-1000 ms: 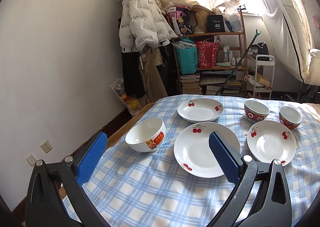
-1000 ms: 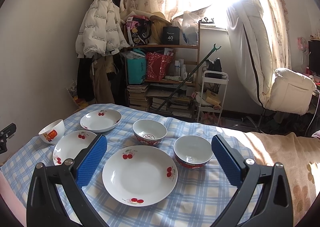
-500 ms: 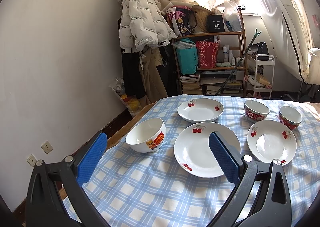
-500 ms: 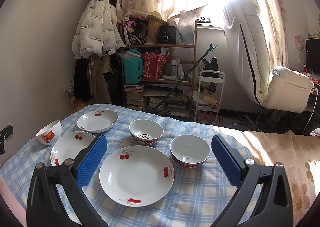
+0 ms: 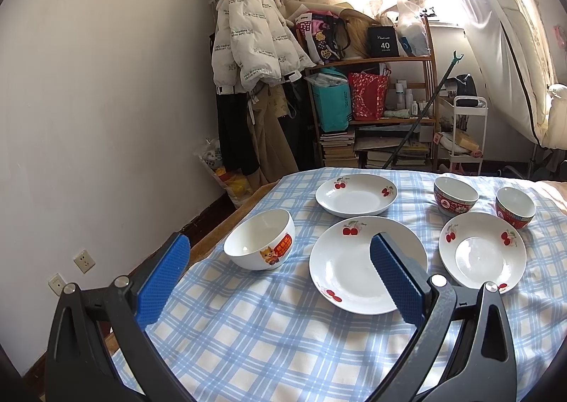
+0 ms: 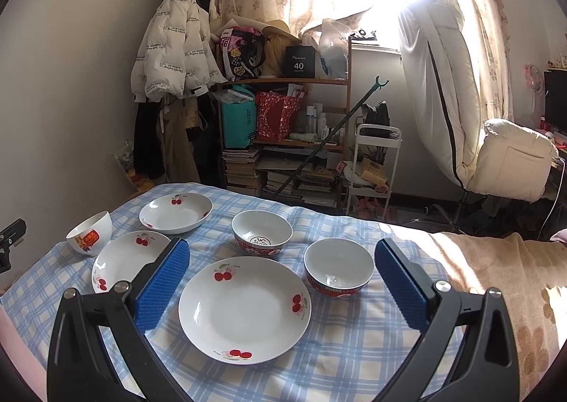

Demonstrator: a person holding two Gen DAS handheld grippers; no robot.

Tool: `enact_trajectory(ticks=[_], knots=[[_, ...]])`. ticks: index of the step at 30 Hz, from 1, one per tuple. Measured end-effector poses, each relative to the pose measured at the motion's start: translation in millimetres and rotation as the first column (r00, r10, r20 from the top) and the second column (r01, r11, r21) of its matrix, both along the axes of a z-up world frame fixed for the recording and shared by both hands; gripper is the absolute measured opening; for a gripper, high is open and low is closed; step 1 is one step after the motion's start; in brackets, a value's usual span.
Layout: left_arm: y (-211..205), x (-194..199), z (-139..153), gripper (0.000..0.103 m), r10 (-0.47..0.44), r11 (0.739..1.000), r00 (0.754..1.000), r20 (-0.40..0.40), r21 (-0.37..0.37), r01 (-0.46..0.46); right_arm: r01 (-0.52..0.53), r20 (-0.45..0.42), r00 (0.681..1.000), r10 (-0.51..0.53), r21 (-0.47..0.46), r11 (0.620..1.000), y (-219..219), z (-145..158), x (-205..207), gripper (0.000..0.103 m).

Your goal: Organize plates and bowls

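Plates and bowls sat spread across the checked table (image 6: 354, 349), none stacked. Left tool (image 5: 280, 272) hovered with fingers wide apart, empty, near the white cartoon bowl (image 5: 260, 239). Right tool (image 6: 281, 279) (also gaping, empty) hung over the cherry plate (image 6: 244, 308), red bowl (image 6: 338, 269) beside.
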State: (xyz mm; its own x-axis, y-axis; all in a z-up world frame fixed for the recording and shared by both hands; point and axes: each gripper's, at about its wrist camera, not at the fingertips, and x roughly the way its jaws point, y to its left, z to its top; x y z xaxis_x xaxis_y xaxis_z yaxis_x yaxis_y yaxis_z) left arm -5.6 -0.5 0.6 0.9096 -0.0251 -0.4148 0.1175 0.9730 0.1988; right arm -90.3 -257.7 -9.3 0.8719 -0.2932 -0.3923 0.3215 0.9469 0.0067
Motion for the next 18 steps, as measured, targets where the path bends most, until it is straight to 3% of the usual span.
enact_trajectory(ticks=[18], knots=[[0,0,0,0.100,0.001,1.000,1.000,0.000,0.003,-0.001,-0.012,-0.010,1.000,0.012,-0.036,0.999,13,-3,1,0.103]])
